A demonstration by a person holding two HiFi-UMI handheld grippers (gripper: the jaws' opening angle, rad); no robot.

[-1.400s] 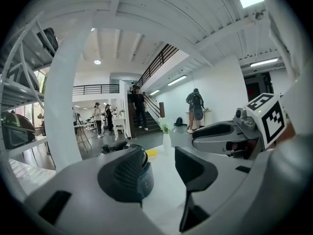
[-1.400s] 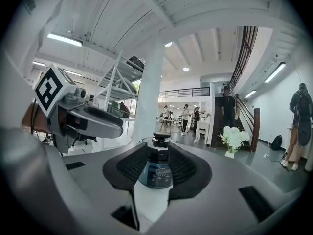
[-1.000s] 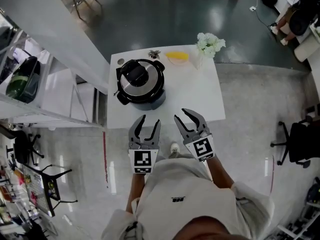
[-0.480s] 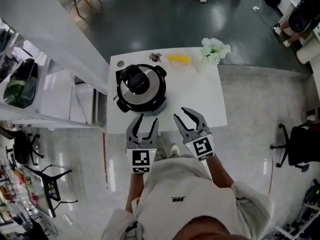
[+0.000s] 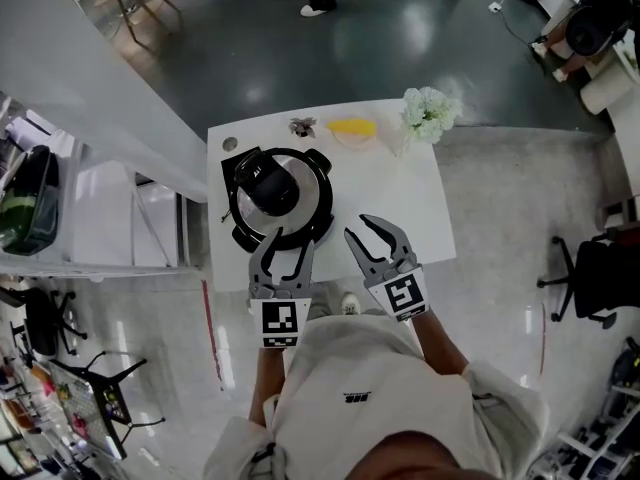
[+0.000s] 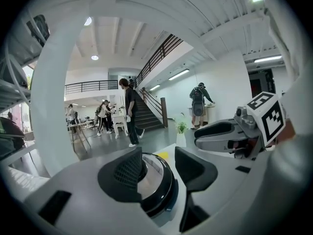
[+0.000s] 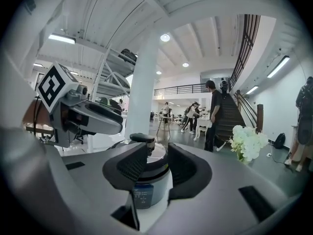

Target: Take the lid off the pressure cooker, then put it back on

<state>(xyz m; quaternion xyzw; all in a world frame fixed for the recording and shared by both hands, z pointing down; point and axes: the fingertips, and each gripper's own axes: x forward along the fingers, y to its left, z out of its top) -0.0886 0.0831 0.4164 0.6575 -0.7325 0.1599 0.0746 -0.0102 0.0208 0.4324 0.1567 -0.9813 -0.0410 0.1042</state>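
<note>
The pressure cooker [image 5: 275, 196] stands on the left half of the white table [image 5: 400, 208], its black-knobbed lid [image 5: 263, 176] in place. My left gripper [image 5: 289, 240] hovers at the cooker's near rim, jaws a little apart and empty; through them I see the cooker [image 6: 152, 180] just ahead. My right gripper [image 5: 361, 228] is over the table's near edge, to the right of the cooker, also slightly open and empty. Along the right gripper [image 7: 157, 161] the cooker [image 7: 146, 182] appears from the side. Neither gripper touches it.
White flowers [image 5: 430, 113], a yellow object [image 5: 352, 126] and a small dark item [image 5: 300, 125] sit along the table's far edge. A metal rack [image 5: 40, 198] stands to the left and an office chair [image 5: 595, 278] to the right. People walk in the hall beyond.
Both grippers have advanced toward the table together; the cooker now lies just beyond the left fingertips. The jaws look the same as before.
</note>
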